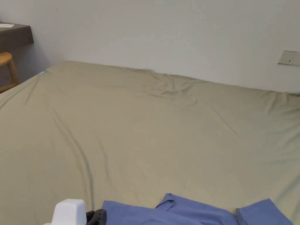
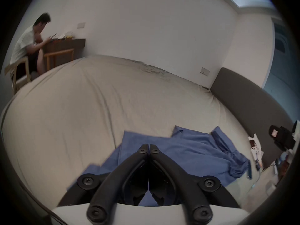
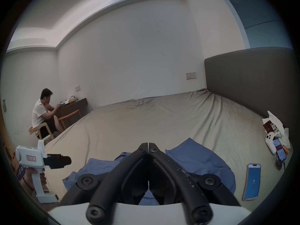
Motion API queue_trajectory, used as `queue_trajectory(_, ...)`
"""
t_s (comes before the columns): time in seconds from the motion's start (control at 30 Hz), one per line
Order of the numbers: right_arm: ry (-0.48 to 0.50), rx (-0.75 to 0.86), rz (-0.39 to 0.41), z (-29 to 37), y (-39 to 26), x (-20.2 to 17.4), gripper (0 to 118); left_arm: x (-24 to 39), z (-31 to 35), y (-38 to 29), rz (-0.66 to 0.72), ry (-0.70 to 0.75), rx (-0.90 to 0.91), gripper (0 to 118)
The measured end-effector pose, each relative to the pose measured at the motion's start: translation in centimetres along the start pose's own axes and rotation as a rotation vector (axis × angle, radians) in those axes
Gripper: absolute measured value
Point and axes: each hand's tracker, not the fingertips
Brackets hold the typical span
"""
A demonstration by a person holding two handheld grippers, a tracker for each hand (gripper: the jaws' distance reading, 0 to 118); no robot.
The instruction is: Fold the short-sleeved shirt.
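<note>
On the near edge of the bed [image 1: 146,131], a blue shirt [image 2: 191,150] lies spread but rumpled on the tan sheet. In the head view its collar notch points toward the far wall, with a sleeve out to the right, so its length seems to run from the person toward the wall; the lower part is cut off, and I cannot tell the full outline. In the left gripper view the right side of the shirt is bunched into folds near the bed's edge.

The left tool [image 2: 148,145] hangs above the shirt's left part with its jaws pressed together on nothing. The right tool [image 3: 148,143] is likewise closed tip to tip and empty, above the shirt. From the right gripper view, a hand [image 3: 34,176] holds the left tool at the left of the bed.

A phone [image 3: 252,181] lies on the sheet to the right of the shirt, apart from it. Another person [image 3: 43,113] sits at a desk [image 3: 73,106] by the far wall.
</note>
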Motion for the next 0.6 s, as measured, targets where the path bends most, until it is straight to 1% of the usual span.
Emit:
queue_trajectory(0.03,-0.008,-0.006,-0.005,-0.2,0.0,0.2,2,-0.1,-1.4,0.6,-0.019,0.015,0.0,17)
queue_trajectory(0.07,-0.015,-0.012,-0.008,-0.5,-0.1,0.3,2,-0.3,-2.8,1.1,-0.015,0.004,-0.005,17)
queue_trajectory(0.1,-0.021,-0.017,-0.01,-0.7,-0.2,0.4,2,-0.6,-4.1,1.6,-0.016,0.012,-0.033,25)
queue_trajectory(0.17,-0.033,-0.035,-0.008,-1.2,-0.4,0.5,2,-1.3,-7.5,2.1,0.011,-0.019,-0.12,94)
queue_trajectory(0.2,-0.035,-0.043,-0.005,-1.4,-0.5,0.5,2,-1.4,-8.8,2.2,0.013,-0.029,-0.144,114)
queue_trajectory(0.23,-0.038,-0.054,0.0,-1.6,-0.5,0.5,2,-1.8,-9.9,2.0,0.009,-0.034,-0.134,117)
queue_trajectory(0.33,-0.044,-0.066,0.007,-2.1,-0.6,0.7,2,-2.1,-13.5,1.5,-0.022,0.03,-0.172,94)
queue_trajectory(0.43,-0.049,-0.073,0.001,-2.4,-0.5,0.9,2,-2.5,-16.2,-0.1,-0.043,0.064,-0.301,93)
queue_trajectory(0.5,-0.056,-0.076,0.001,-2.4,-0.5,1.1,2,-1.2,-14.9,-0.9,-0.161,0.085,-0.198,92)
queue_trajectory(0.53,-0.06,-0.077,0.001,-2.4,-0.5,1.3,2,-0.6,-14.5,-1.0,-0.203,0.083,-0.214,80)
queue_trajectory(0.57,-0.062,-0.079,-0.001,-2.4,-0.5,1.5,2,-0.3,-14.1,-1.3,-0.205,0.039,-0.249,69)
queue_trajectory(0.6,-0.063,-0.083,-0.005,-2.5,-0.6,1.8,2,0.1,-13.8,-1.7,-0.208,0.042,-0.241,60)
